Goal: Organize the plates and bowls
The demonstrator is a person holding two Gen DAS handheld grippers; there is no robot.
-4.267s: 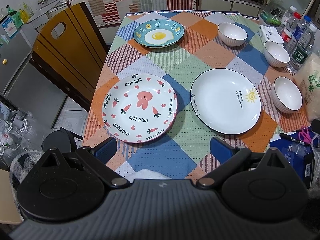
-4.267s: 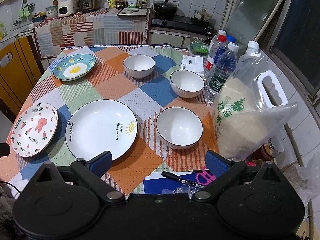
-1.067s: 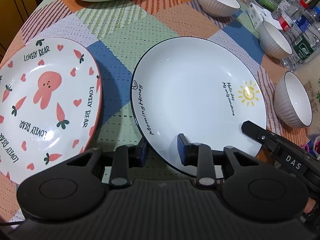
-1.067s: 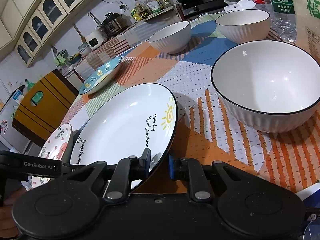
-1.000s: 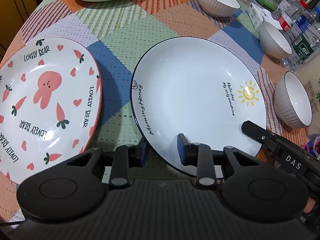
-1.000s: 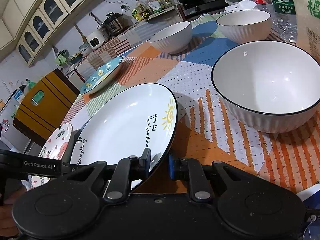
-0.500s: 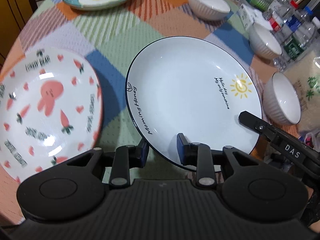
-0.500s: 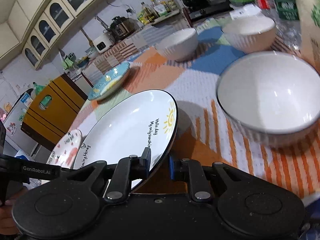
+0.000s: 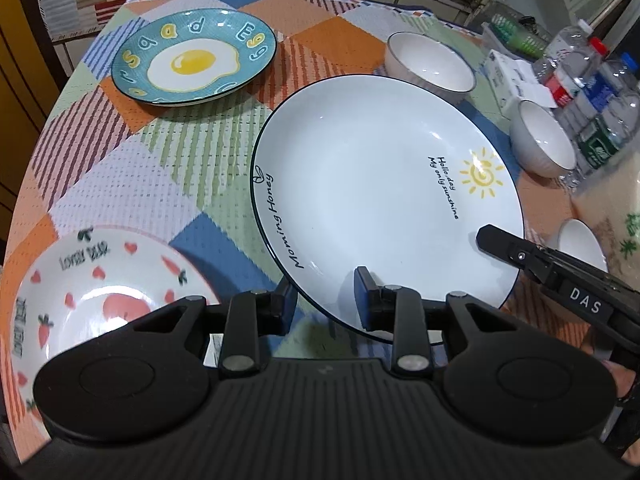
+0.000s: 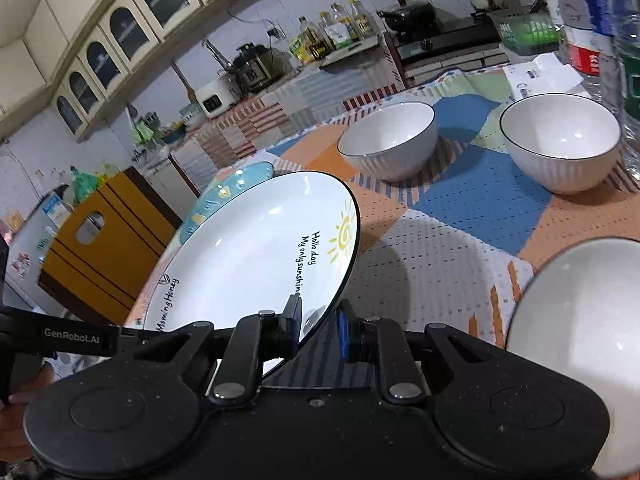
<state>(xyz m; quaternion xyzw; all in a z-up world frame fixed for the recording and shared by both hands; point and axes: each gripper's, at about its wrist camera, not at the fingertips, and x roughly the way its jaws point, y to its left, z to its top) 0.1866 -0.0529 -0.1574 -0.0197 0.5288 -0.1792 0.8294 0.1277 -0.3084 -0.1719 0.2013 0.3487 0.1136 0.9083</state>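
Note:
Both grippers hold the large white sun plate (image 9: pixel 380 184) by its near rim, lifted off the table; it also shows in the right wrist view (image 10: pixel 256 256). My left gripper (image 9: pixel 326 296) is shut on the rim. My right gripper (image 10: pixel 318 320) is shut on the rim further right, and its body shows in the left wrist view (image 9: pixel 560 280). The pink rabbit plate (image 9: pixel 92 280) lies at lower left. The blue egg plate (image 9: pixel 194 60) lies at the far left. Three white bowls stand on the right: far (image 9: pixel 430 66), middle (image 9: pixel 544 140) and near (image 9: pixel 582 244).
The table (image 9: pixel 168 160) has a patchwork cloth. Water bottles (image 9: pixel 592 92) and a paper box (image 9: pixel 516 84) stand at the far right. A rice bag (image 9: pixel 616 208) sits by the near bowl. A yellow chair (image 10: pixel 104 248) stands left of the table.
Both grippers have lifted the sun plate off the table and carried it up and toward the far side. The rabbit plate now sits lower left in view.

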